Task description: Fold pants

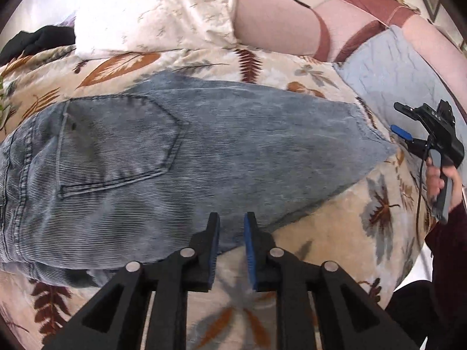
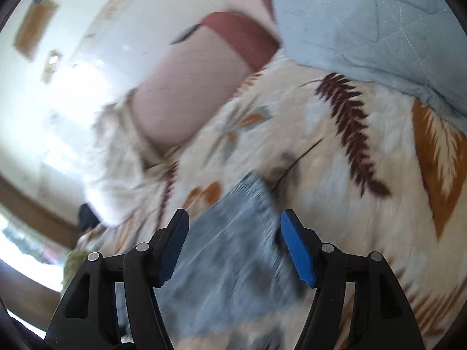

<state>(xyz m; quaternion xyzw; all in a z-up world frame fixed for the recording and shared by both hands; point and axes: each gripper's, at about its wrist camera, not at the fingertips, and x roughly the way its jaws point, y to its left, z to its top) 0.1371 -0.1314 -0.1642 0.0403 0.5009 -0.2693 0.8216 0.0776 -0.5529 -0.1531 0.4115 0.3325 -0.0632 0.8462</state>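
The jeans point(image 1: 181, 157) lie folded into a compact, back-pocket-up bundle on the bed point(image 1: 335, 248), so the folding looks nearly done. Both grippers hold nothing: the left gripper point(image 1: 232, 221) has narrow jaws, the right gripper point(image 2: 235, 218) wide jaws. The leaf-print bedspread also carries a white pillow point(image 1: 151, 8) and a blue quilt point(image 1: 388, 67).

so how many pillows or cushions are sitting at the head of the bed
2: a white patterned pillow at the far left against the headboard, and a grey-blue quilted cushion at the far right. More could lie outside the views.
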